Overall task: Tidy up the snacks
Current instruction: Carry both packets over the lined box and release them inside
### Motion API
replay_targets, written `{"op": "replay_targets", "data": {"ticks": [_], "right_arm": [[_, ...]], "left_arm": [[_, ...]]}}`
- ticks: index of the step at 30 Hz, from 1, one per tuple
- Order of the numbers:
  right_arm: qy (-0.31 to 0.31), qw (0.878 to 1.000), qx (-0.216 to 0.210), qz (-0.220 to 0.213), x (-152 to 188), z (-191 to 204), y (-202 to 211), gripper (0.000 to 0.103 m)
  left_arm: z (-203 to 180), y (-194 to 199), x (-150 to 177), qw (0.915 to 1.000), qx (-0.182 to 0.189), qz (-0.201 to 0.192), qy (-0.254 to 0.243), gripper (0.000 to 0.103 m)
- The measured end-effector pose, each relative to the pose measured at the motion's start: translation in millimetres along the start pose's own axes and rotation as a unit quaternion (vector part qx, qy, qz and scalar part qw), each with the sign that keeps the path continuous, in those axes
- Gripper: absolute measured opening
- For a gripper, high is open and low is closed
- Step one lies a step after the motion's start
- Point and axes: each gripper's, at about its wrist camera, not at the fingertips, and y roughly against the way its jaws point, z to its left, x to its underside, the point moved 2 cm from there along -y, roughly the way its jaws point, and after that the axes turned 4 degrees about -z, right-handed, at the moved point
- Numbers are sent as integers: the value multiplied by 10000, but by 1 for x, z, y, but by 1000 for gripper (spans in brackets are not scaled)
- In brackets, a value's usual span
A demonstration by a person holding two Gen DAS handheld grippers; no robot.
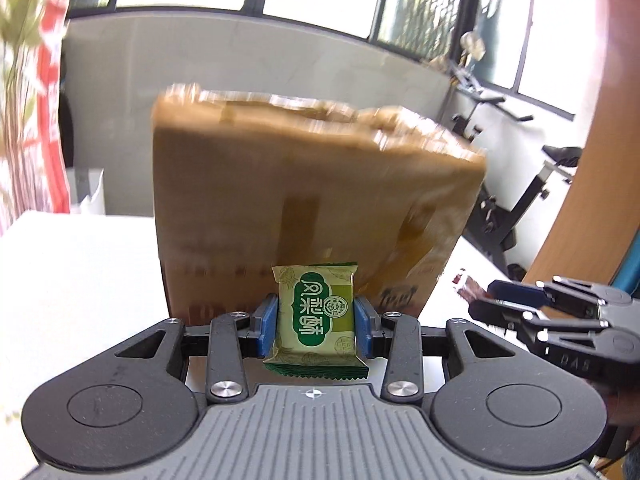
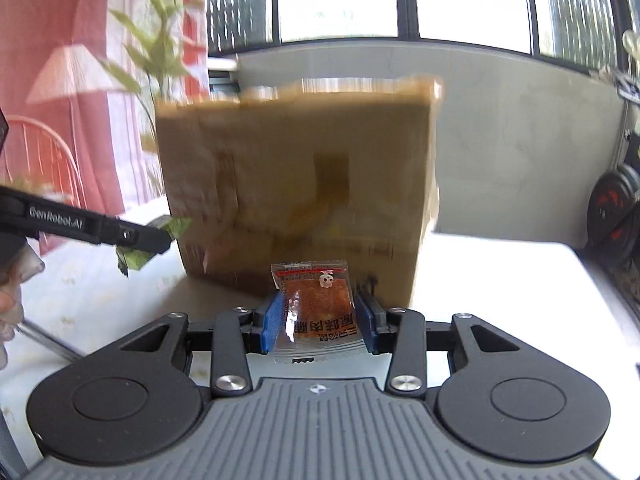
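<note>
My left gripper is shut on a green snack packet with white lettering, held upright between its blue pads. My right gripper is shut on a clear packet of reddish-brown snack. A brown cardboard box stands on the white table just ahead of both grippers, blurred; it also shows in the right wrist view. The right gripper shows at the right in the left wrist view, and the left gripper with its green packet shows at the left in the right wrist view.
The white table carries the box. A pink curtain and a green plant stand at the left. Exercise equipment stands at the right beyond the table. A wooden panel rises at the far right.
</note>
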Motion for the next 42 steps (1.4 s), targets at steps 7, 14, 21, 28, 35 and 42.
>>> {"op": "replay_targets", "data": {"ticks": [7,14,21,28,35,42], "right_arm": [[36,9969,-278,-729,-93,0,-5,42],[345,9986,-68,-399,-134,10,-94,42],[30,9994,157,313,-123,4,-146,42],[-120,9981,361,476,-124,-1,-146,57],[-289,9977,522,336,-133,0,-124,85],[-438,9974,571,74,-150,13,-91,96]], "left_arm": [[0,17,-80,9958,147,-869,-233,42],[9,-44,-139,9954,-220,-864,-346,42],[28,-102,-144,9984,-498,-230,-145,42],[37,-108,-136,9987,-385,-47,-336,73],[37,-80,-146,9986,-363,-60,-391,89],[21,-35,-155,9931,-620,-339,-934,95]]}}
